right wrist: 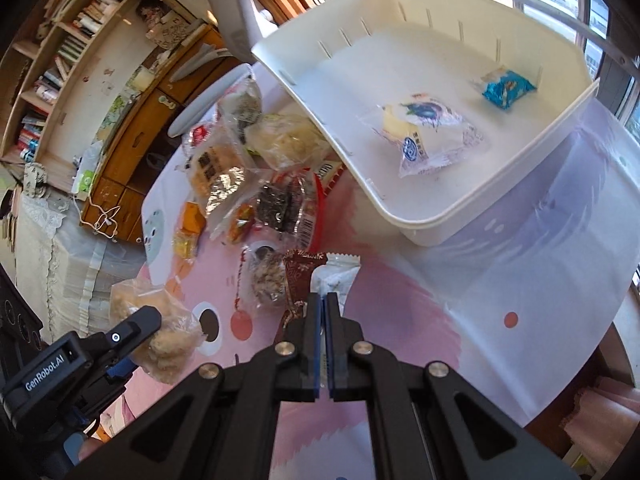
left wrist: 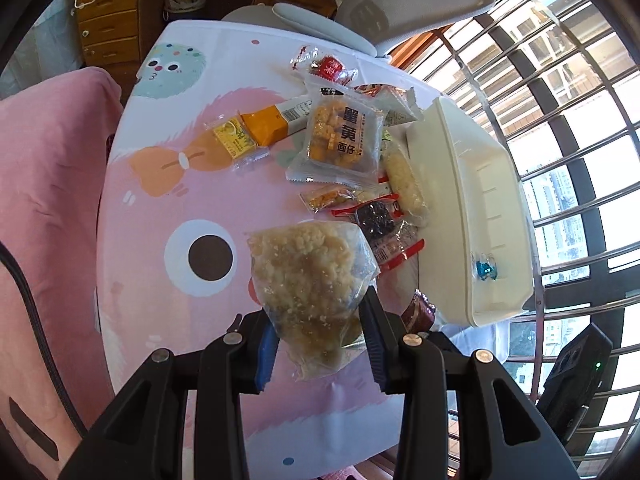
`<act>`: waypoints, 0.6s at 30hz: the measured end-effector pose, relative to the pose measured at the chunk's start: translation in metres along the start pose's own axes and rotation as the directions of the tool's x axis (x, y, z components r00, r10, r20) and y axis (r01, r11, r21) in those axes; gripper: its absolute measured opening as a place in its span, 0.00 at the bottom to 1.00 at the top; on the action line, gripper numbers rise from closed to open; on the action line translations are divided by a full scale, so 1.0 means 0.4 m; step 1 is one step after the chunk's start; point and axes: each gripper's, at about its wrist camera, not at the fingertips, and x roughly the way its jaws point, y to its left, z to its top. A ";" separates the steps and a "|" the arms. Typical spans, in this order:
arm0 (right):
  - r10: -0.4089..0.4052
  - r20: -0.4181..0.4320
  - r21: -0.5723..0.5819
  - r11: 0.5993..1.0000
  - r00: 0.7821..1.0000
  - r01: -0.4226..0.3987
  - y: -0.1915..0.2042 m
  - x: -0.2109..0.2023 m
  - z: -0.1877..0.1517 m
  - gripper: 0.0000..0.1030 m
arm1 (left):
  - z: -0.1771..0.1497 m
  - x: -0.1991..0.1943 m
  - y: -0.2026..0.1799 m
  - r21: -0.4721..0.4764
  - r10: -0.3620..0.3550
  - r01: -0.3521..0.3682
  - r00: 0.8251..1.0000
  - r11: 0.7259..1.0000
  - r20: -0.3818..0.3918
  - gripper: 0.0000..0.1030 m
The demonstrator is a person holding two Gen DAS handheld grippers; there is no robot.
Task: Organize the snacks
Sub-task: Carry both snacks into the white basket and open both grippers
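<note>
L gripper (left wrist: 320,340) clamps crumbly snack bag (left wrist: 308,280); R gripper (right wrist: 324,308) pinches white wrapper (right wrist: 334,276).

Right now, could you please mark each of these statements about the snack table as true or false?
1. The left gripper holds a clear bag of crumbly snack. True.
2. The white bin has nothing in it. False: it holds a blue packet and a clear wrapped cake.
3. The right gripper has its jaws spread wide. False: they are almost together, with the edge of a white wrapper at their tips.
4. Most snacks lie in a pile on the tablecloth outside the bin. True.
5. The yellow packet sits inside the bin. False: it lies on the tablecloth, apart from the bin.
</note>
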 end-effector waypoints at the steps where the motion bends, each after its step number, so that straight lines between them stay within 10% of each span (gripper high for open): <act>1: 0.006 0.009 -0.013 1.000 1.000 -0.006 0.003 -0.013 -0.003 0.02 | -0.010 -0.014 0.000 0.005 0.002 -0.002 1.000 1.000 0.009 0.35; 18: 0.078 0.099 -0.210 0.976 0.992 -0.056 0.013 -0.169 0.061 0.02 | -0.098 -0.145 -0.139 0.121 0.017 -0.030 0.994 0.992 0.108 0.36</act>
